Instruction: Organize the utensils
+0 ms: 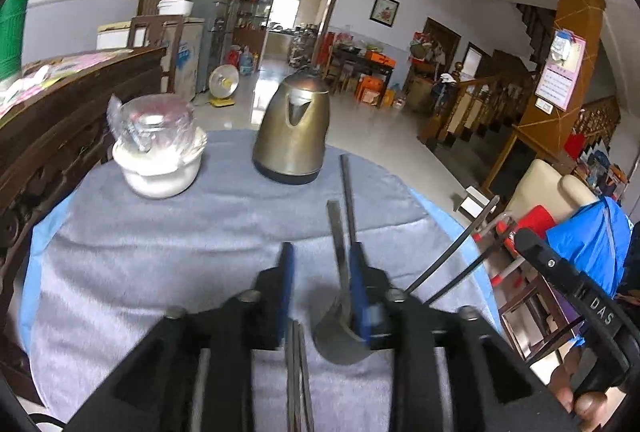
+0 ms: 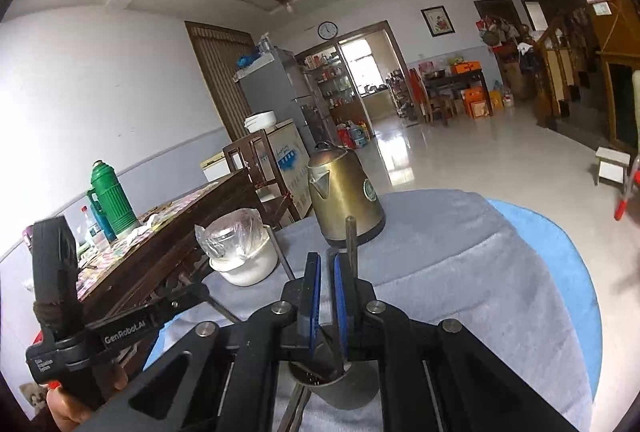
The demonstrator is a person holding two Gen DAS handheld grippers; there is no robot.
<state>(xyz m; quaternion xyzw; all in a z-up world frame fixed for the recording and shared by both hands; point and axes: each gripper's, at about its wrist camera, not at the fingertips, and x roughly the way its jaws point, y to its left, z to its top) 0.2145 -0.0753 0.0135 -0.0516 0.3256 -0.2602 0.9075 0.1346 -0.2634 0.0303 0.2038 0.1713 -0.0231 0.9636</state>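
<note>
In the left wrist view my left gripper (image 1: pixel 322 260) stands open over the grey cloth (image 1: pixel 140 272). A metal spoon (image 1: pixel 339 340) leans against the inside of its right pad, bowl toward the camera; the left pad does not touch it. A dark rod-like handle (image 1: pixel 347 192) rises just behind it. A pair of chopsticks (image 1: pixel 297 372) shows low between the fingers. In the right wrist view my right gripper (image 2: pixel 325 264) is all but shut, with a thin slit between the pads. It hangs over a metal cup (image 2: pixel 344 388) that holds utensils. A dark handle (image 2: pixel 351 236) stands behind its right finger.
A brass kettle (image 1: pixel 294 136) and a white pot (image 1: pixel 160 172) capped with a plastic-wrapped jar stand at the table's far edge. A dark wooden table (image 2: pixel 160 232) with a green thermos (image 2: pixel 112 200) adjoins on the left. The floor drops away beyond the kettle and to the right.
</note>
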